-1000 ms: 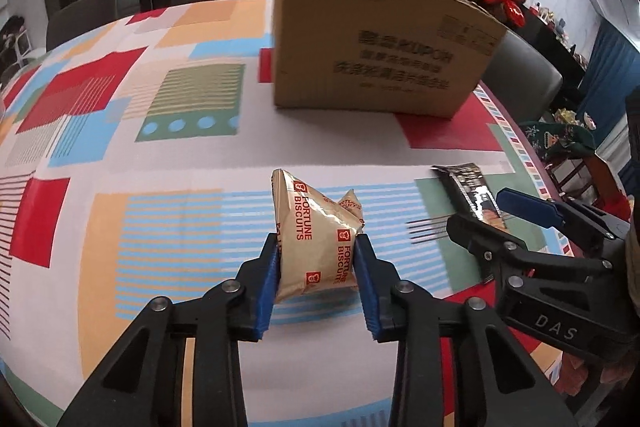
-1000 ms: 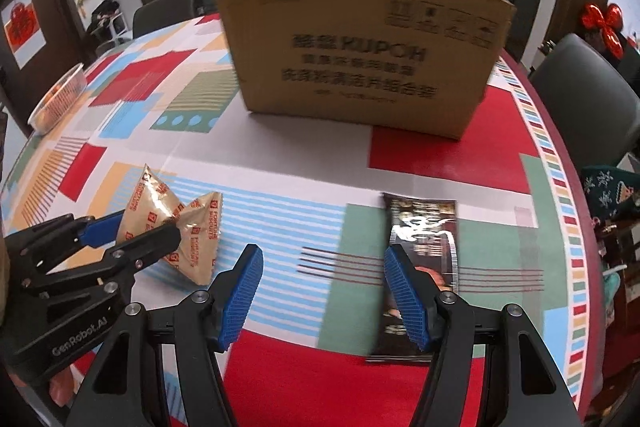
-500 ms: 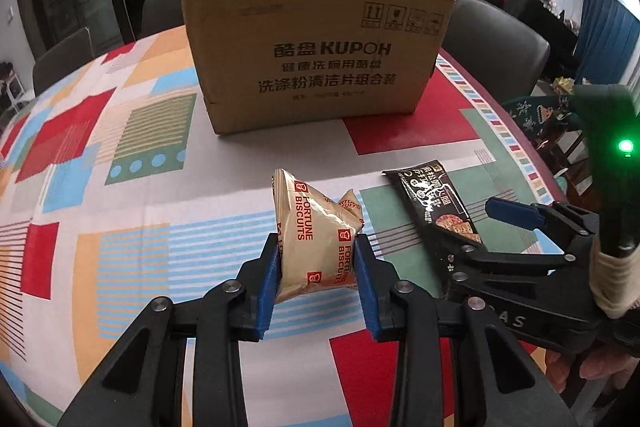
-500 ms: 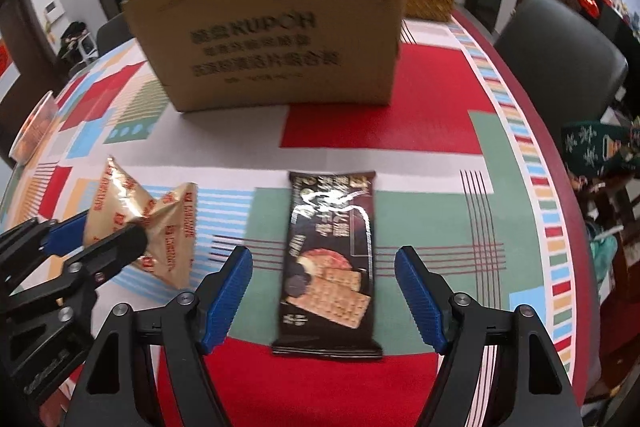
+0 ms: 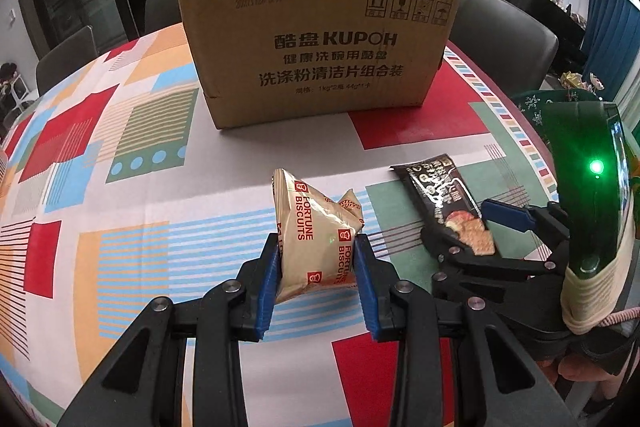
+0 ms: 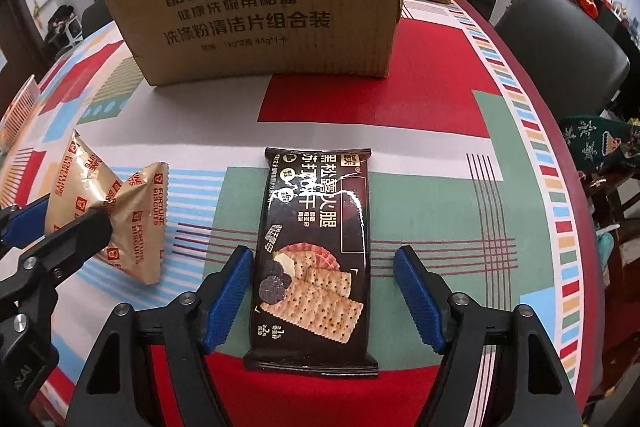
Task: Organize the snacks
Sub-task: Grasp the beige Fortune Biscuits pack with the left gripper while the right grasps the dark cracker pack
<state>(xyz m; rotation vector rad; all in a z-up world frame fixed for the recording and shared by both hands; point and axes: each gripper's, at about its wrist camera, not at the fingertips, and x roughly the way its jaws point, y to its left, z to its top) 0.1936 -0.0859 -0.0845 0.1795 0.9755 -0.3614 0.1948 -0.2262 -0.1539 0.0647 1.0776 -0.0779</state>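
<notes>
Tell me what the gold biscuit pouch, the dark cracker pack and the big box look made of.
Gold biscuit pouch: glossy metallic film, judging by creases and glints. Dark cracker pack: shiny printed plastic film, with white glare streaks. Big box: matte brown corrugated cardboard, with ragged flap edges.

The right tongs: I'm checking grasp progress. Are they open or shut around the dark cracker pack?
Open. The right tongs straddle the dark cracker pack lying flat, with gaps beside both blue pads.
</notes>
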